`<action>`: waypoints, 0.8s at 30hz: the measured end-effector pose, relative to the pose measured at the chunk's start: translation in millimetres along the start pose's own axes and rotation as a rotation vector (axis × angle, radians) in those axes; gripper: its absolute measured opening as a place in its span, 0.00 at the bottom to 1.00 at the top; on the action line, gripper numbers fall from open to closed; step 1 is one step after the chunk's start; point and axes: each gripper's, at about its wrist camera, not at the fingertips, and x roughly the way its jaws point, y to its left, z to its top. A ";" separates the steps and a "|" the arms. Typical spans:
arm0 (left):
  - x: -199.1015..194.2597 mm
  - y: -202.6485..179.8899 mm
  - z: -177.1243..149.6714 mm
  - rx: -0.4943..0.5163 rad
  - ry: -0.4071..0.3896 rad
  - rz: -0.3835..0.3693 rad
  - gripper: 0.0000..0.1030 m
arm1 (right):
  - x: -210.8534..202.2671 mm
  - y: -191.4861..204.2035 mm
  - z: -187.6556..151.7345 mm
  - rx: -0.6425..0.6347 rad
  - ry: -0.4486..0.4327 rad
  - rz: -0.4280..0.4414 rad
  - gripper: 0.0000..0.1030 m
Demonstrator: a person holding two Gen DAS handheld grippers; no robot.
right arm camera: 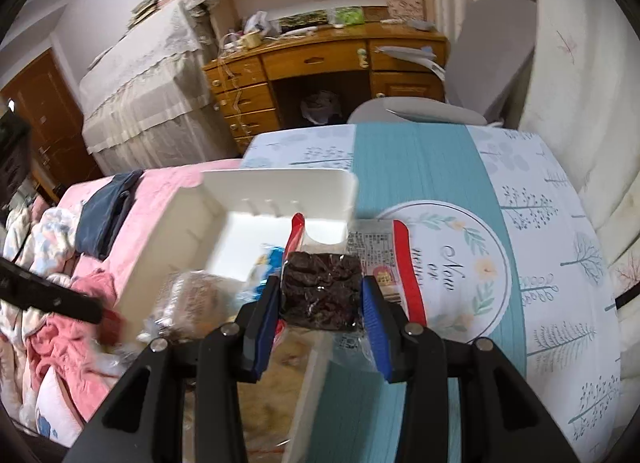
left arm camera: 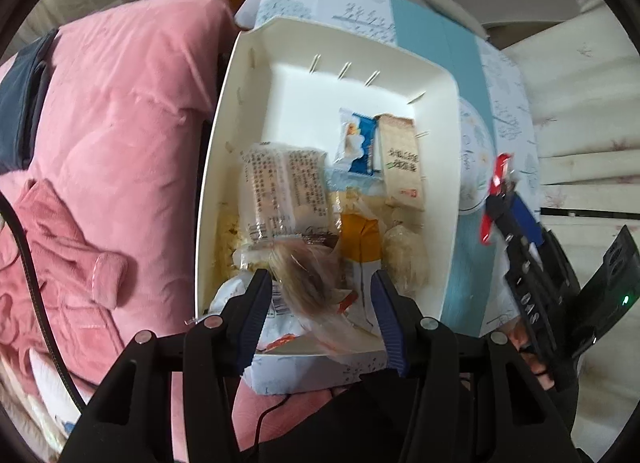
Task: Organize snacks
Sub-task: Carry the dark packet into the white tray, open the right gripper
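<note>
So the white bin [left arm camera: 224, 151] is sitting on the printed tablecloth [right arm camera: 560, 223], and basically everything's best placed relative to it. The right gripper [right arm camera: 322, 295] is clamping a clear-wrapped dark brown snack [right arm camera: 320, 291] with red ends on the wrapper, hanging just above the bin's near right corner; there's fine print on the wrapper but I can't read it. The left gripper [left arm camera: 320, 295] is hovering over the near end of the bin, fingers either side of a crinkly clear packet with something brownish inside [left arm camera: 308, 283], and it looks to be gripping it, though the blur makes that a bit hard to call. Inside the bin, toward the middle, a blue and white packet [left arm camera: 358, 143] is lying right beside a tan packet [left arm camera: 402, 161] with dark characters and a small red stamp, too small to read. Left of those, a clear twin-pack [left arm camera: 284, 191] covered in dense printed text is resting on the pile. On the cloth just right of the bin, a round wreath design [right arm camera: 472, 263] is reading "Now" in script.
</note>
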 end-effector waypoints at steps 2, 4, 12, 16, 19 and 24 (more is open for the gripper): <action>-4.1 -1.5 -1.3 0.015 -0.029 -0.010 0.48 | -6.3 13.3 -0.5 -0.032 0.000 0.009 0.39; -10.2 -4.2 -2.7 0.036 -0.069 -0.021 0.48 | -10.8 22.1 -0.9 -0.040 -0.010 0.026 0.40; -25.5 -10.4 -18.8 0.056 -0.185 -0.052 0.61 | -23.3 42.2 -4.1 -0.052 -0.014 0.104 0.56; -27.8 -13.4 -36.4 0.035 -0.234 -0.055 0.67 | -28.4 35.7 -12.4 -0.032 0.002 0.110 0.60; -24.2 -18.3 -50.2 0.011 -0.246 -0.058 0.67 | -38.0 27.5 -21.5 -0.029 0.006 0.115 0.61; -15.2 -46.0 -85.6 -0.036 -0.283 -0.079 0.67 | -62.1 5.3 -39.5 -0.036 0.010 0.128 0.64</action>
